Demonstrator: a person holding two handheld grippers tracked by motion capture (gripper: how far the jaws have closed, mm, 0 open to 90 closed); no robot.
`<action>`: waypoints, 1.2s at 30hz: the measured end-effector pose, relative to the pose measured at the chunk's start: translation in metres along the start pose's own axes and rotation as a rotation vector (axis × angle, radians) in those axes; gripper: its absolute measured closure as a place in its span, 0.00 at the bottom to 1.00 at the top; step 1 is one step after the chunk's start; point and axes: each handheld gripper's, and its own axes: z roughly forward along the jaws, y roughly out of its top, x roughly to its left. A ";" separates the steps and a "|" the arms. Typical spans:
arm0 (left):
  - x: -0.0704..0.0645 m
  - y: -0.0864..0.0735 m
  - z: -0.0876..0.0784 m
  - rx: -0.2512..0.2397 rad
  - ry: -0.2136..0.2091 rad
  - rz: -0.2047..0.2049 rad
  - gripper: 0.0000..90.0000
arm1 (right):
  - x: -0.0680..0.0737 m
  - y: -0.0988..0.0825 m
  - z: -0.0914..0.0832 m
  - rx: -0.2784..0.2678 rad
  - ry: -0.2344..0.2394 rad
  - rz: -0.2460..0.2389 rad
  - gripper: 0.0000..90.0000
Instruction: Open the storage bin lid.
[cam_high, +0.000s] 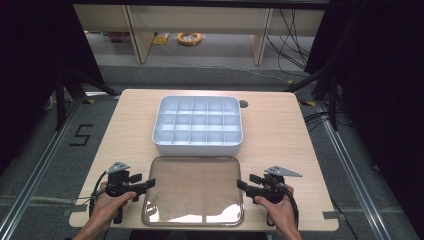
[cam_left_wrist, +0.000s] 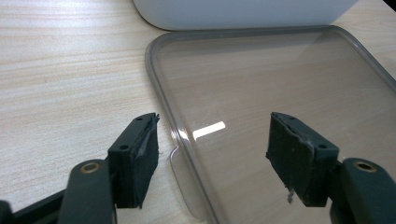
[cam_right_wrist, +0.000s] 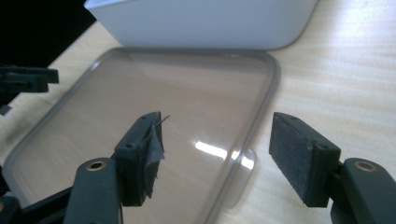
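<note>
- A clear, flat, rounded-rectangular plastic lid (cam_high: 192, 190) is seen lying flat on the light wood tabletop (cam_high: 280, 135), near the front edge, between the two hands.
- A white plastic organiser box (cam_high: 198, 125) with a grid of small compartments is set just behind the lid; its near wall is close to the lid's far rim, and contact cannot be told.
- The left tongs (cam_high: 149, 184) are held level at the lid's left edge, tips pointed inward toward the lid.
- In the left gripper view, the left tongs (cam_left_wrist: 212, 154) are apart; the lid's rim and its small side tab (cam_left_wrist: 180, 170) are seen between the jaws, with neither pad pressed on them.
- The right tongs (cam_high: 242, 185) are held level at the lid's right edge, mirrored against the left.
- In the right gripper view, the right tongs (cam_right_wrist: 217, 156) are apart too; the lid's right rim and tab (cam_right_wrist: 243, 163) sit in the gap, with neither pad on them.
- Nothing is clamped by either pair; the lid rests on the tabletop alone.
</note>
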 end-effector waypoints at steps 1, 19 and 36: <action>0.000 0.000 -0.001 -0.003 -0.012 0.002 0.36 | -0.004 0.001 0.000 -0.019 -0.016 -0.049 0.39; -0.015 0.001 -0.007 -0.047 -0.138 0.086 0.23 | 0.005 0.006 -0.011 -0.156 0.104 -0.077 0.24; -0.025 -0.004 -0.018 -0.056 -0.138 0.149 0.22 | 0.017 -0.005 -0.015 -0.123 0.098 -0.099 0.20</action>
